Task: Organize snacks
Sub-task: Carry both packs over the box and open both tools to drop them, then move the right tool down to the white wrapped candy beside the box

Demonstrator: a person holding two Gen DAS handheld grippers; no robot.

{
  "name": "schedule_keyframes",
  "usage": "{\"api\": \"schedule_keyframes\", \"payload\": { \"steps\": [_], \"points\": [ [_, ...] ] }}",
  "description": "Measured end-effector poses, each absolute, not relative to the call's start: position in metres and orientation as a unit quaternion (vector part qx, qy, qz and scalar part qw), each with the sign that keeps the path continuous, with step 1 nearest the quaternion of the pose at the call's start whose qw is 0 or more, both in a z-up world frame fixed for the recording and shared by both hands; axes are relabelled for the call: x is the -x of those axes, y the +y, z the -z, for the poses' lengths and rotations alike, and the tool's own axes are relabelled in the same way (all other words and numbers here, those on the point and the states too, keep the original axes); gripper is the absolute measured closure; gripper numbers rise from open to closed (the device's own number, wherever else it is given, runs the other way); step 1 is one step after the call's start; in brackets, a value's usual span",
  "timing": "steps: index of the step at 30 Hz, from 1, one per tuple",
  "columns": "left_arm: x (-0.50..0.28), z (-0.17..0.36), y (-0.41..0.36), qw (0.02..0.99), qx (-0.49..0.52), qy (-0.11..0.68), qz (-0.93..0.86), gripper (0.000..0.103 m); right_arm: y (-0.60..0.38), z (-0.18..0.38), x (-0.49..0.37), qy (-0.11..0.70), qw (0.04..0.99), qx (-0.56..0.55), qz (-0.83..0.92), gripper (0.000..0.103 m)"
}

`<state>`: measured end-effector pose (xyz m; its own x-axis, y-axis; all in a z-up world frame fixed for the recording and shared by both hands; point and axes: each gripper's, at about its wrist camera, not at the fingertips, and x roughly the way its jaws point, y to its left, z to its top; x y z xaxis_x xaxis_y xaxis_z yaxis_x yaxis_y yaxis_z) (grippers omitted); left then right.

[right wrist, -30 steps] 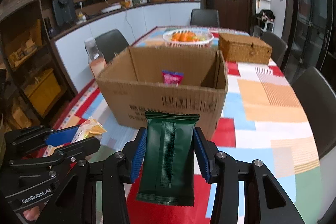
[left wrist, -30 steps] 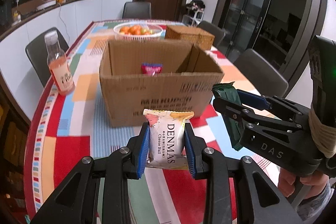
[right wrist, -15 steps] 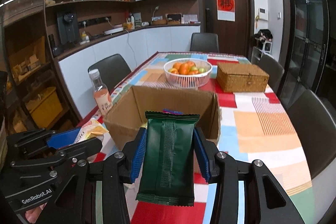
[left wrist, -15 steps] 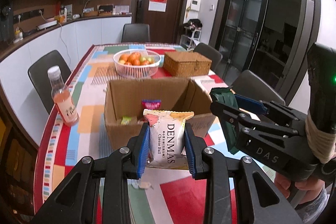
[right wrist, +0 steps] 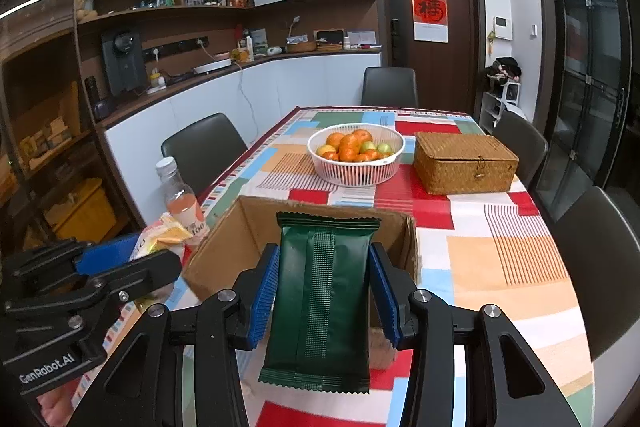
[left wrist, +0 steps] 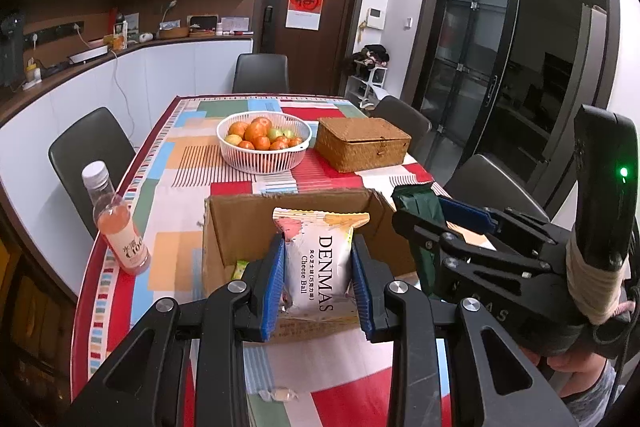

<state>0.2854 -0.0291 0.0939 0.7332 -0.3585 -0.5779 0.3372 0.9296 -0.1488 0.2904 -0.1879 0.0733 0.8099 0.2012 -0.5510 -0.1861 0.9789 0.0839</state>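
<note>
My left gripper [left wrist: 318, 285] is shut on a white DENMAS cheese ball packet [left wrist: 316, 267], held upright above the near wall of an open cardboard box [left wrist: 224, 227]. To its right, my right gripper [right wrist: 325, 291] is shut on a dark green snack packet [right wrist: 324, 291], which hangs in front of the same box [right wrist: 224, 247]. Each gripper shows in the other's view: the right one [left wrist: 424, 223] with the green packet [left wrist: 416, 203], the left one [right wrist: 132, 259] with the white packet [right wrist: 160, 235]. A yellow-green snack [left wrist: 240, 269] lies inside the box.
On the patterned tablecloth [left wrist: 172, 187] stand a pink drink bottle [left wrist: 116, 223] left of the box, a white fruit basket [left wrist: 264, 143] and a wicker box [left wrist: 362, 143] behind it. A wrapped candy [left wrist: 278, 393] lies near the front. Dark chairs surround the table.
Both grippers have risen and pulled back with their packets still held; the box now sits lower and smaller in both views, and its inside shows from above.
</note>
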Motion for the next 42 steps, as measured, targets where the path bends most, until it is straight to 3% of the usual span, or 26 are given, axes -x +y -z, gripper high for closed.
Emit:
{"api": "schedule_keyframes", "payload": {
  "steps": [19,21,23,42],
  "points": [
    [-0.383,-0.068,-0.041,0.906,0.010,0.388,0.166,0.071,-0.187,-0.063,-0.365,0.335,0.939,0.007,-0.069,0.058],
    [-0.387,-0.066,-0.041,0.904,0.007,0.394,0.164,0.064,-0.186,-0.061,-0.370,0.339,0.938,0.010,-0.070,0.057],
    [-0.383,-0.066,-0.039,0.907,0.007,0.390,0.158,0.056,-0.188,-0.060,-0.370,0.340,0.939,0.003,-0.060,0.052],
    [-0.270,-0.073,0.020,0.943,-0.003,0.318,0.095,0.049,-0.142,-0.059,-0.292,0.302,0.941,0.055,-0.142,0.050]
  ]
}}
